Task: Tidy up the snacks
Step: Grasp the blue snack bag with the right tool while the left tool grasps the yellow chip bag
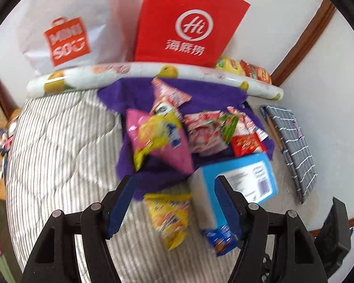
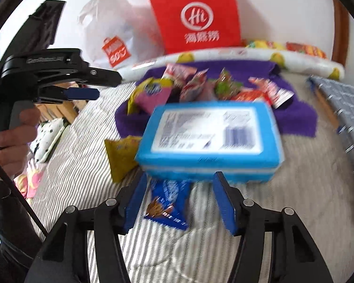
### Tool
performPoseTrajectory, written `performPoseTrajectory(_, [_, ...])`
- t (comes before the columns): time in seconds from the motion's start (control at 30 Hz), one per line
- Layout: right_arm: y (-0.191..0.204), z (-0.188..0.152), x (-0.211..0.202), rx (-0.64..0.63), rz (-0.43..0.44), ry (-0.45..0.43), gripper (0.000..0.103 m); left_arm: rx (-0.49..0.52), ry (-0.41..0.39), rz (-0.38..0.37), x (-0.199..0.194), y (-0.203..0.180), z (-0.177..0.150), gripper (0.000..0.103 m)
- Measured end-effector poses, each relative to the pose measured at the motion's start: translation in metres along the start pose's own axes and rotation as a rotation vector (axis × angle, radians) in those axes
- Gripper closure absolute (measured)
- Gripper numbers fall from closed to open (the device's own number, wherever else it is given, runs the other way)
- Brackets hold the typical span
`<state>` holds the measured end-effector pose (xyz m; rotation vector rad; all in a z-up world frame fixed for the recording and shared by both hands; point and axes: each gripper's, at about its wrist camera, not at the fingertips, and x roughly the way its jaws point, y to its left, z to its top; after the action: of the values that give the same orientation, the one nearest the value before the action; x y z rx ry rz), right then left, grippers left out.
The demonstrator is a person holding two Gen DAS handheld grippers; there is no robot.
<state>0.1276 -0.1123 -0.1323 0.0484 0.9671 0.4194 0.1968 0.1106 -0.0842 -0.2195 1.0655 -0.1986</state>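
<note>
Several snack packets lie on a purple towel (image 1: pixel 224 94) (image 2: pixel 299 115) on a striped bed. A blue box (image 1: pixel 245 179) (image 2: pixel 210 139) lies at the towel's near edge. A yellow packet (image 1: pixel 170 214) (image 2: pixel 120 155) and a small blue packet (image 1: pixel 220 238) (image 2: pixel 168 202) lie on the bedding in front. My left gripper (image 1: pixel 174 181) is open and empty, hovering over the yellow packet. My right gripper (image 2: pixel 179 179) is open and empty, above the small blue packet, just before the box. The left gripper also shows in the right wrist view (image 2: pixel 92 87).
A red paper bag (image 1: pixel 188 23) (image 2: pixel 198 16) and a white Miniso bag (image 1: pixel 66 35) (image 2: pixel 115 35) lean on the wall behind a fruit-print roll (image 1: pixel 153 73) (image 2: pixel 224 56). More snacks (image 1: pixel 245 68) lie behind the roll. A grey striped cloth (image 1: pixel 292 141) (image 2: pixel 342 108) lies right.
</note>
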Motion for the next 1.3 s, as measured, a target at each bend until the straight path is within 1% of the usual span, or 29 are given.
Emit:
performPoseTrajectory(0.13, [0.005, -0.013, 0.024, 0.028, 0.019, 0.069, 0.045, 0.006, -0.004, 0.017, -0.003, 0.014, -0.021, 0.035])
performPoseTrajectory(0.23, [0.009, -0.02, 0.037, 0.021, -0.011, 0.094, 0.045, 0.004, -0.015, 0.025, -0.005, 0.021, -0.032, 0.035])
performPoseTrajectory(0.3, [0.013, -0.022, 0.04, 0.011, -0.035, 0.075, 0.045, 0.01, -0.02, 0.021, -0.005, 0.023, -0.039, 0.035])
performPoseTrajectory(0.47, [0.023, -0.028, 0.043, -0.021, -0.112, 0.038, 0.044, 0.035, -0.004, 0.005, 0.004, 0.018, -0.053, 0.035])
performPoseTrajectory(0.57, [0.031, -0.031, 0.044, -0.074, -0.166, 0.022, 0.05, 0.056, -0.004, 0.006, 0.008, 0.012, -0.061, 0.035])
performPoseTrajectory(0.6, [0.032, -0.03, 0.047, -0.092, -0.172, 0.016, 0.054, 0.059, -0.006, 0.006, 0.009, 0.011, -0.063, 0.035])
performPoseTrajectory(0.63, [0.032, -0.032, 0.046, -0.108, -0.17, 0.009, 0.054, 0.06, -0.007, 0.007, 0.012, 0.01, -0.066, 0.035])
performPoseTrajectory(0.73, [0.026, -0.031, 0.044, -0.095, -0.142, 0.013, 0.058, 0.067, -0.004, 0.029, 0.018, 0.009, -0.071, 0.035])
performPoseTrajectory(0.9, [0.012, -0.033, 0.032, -0.053, -0.097, 0.028, 0.059, 0.084, 0.003, 0.044, 0.028, 0.006, -0.077, 0.035])
performPoseTrajectory(1.1, [-0.015, -0.039, 0.009, -0.029, -0.149, 0.0, 0.059, 0.106, 0.01, 0.058, 0.046, -0.005, -0.077, 0.035])
performPoseTrajectory(1.23, [-0.04, -0.042, -0.003, -0.006, -0.205, -0.008, 0.058, 0.105, 0.012, 0.073, 0.057, -0.01, -0.073, 0.035])
performPoseTrajectory(1.27, [-0.048, -0.043, -0.004, 0.008, -0.212, -0.006, 0.058, 0.101, 0.019, 0.076, 0.061, -0.011, -0.072, 0.036])
performPoseTrajectory(1.3, [-0.053, -0.044, -0.004, 0.021, -0.218, -0.005, 0.058, 0.099, 0.027, 0.072, 0.064, -0.012, -0.071, 0.041])
